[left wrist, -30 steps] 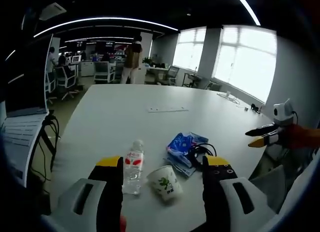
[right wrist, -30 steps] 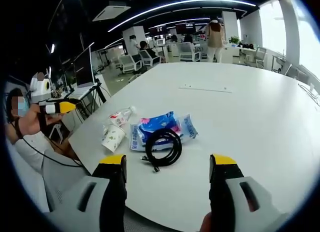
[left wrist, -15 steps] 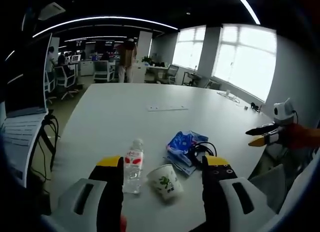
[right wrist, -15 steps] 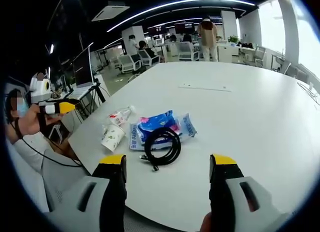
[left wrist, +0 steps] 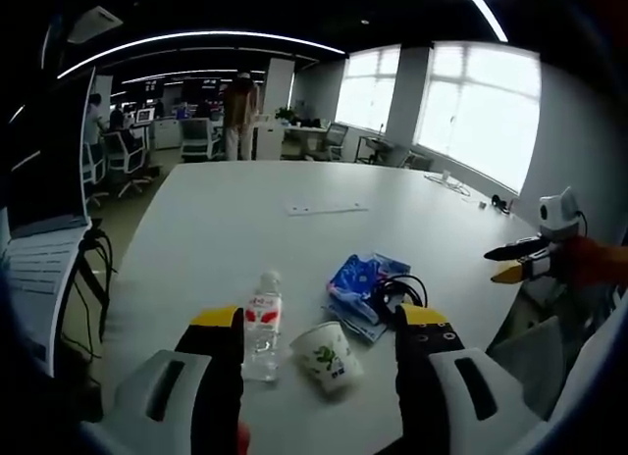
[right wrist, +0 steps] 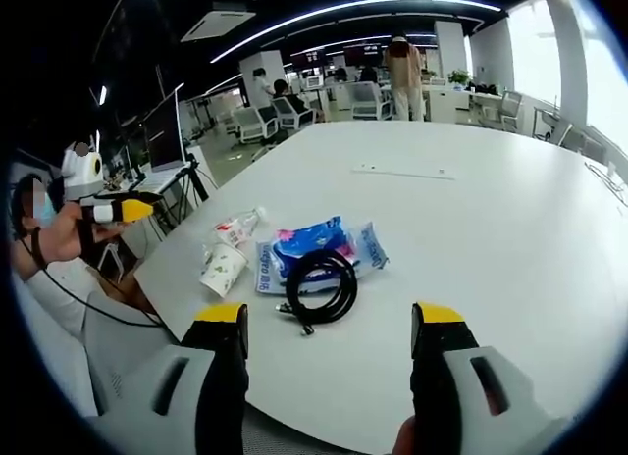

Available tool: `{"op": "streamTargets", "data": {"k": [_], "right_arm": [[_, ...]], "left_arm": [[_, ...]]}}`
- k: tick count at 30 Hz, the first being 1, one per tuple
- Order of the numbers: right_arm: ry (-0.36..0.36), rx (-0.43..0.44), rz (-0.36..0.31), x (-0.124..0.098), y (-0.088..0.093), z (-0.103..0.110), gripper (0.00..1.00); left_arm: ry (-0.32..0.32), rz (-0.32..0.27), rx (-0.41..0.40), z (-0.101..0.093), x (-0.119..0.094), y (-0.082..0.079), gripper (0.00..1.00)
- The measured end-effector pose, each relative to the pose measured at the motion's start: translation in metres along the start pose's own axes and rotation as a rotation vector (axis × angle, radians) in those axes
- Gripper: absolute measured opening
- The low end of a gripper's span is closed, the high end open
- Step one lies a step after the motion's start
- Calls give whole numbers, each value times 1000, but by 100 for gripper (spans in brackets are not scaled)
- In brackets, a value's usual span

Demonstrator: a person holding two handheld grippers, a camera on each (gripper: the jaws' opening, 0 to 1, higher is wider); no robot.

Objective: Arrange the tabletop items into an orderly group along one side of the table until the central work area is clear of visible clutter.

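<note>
Lying near the table [right wrist: 510, 220] edge, four items in one loose cluster: a water bottle [left wrist: 261, 321] on its side, a tipped paper cup [left wrist: 328, 357], a blue tissue pack [right wrist: 316, 251], a coiled black cable [right wrist: 319, 287] resting on the pack. Bottle likely light, smooth, prone to roll — best taken across the body. Cup thin, probably crushable — a gentle hold at the rim. Pack soft; cable floppy, best lifted by the coil. Left gripper [left wrist: 319, 323] hovers level over bottle and cup, jaws spread, empty. Right gripper [right wrist: 331, 321] hangs short of the cable, jaws likewise apart.
</note>
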State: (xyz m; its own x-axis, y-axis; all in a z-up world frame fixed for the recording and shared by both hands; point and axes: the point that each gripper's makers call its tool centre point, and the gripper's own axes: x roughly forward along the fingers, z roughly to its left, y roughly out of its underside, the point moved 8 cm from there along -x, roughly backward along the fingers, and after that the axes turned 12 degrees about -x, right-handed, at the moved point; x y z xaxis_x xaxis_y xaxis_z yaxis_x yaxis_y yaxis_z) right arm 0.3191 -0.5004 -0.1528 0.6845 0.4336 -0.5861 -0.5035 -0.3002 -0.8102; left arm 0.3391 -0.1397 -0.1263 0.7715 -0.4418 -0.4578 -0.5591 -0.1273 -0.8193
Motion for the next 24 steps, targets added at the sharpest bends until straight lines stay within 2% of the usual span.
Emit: {"op": "streamTargets", "data": {"k": [10,24], "right_arm": [[-4,13,19,1,9,1,67],[-3,17,26,-1,13,2,67]], "left_arm": [[-9,20,7,7,11,3,61],[-26,32,16,15,29,-1,60]]}}
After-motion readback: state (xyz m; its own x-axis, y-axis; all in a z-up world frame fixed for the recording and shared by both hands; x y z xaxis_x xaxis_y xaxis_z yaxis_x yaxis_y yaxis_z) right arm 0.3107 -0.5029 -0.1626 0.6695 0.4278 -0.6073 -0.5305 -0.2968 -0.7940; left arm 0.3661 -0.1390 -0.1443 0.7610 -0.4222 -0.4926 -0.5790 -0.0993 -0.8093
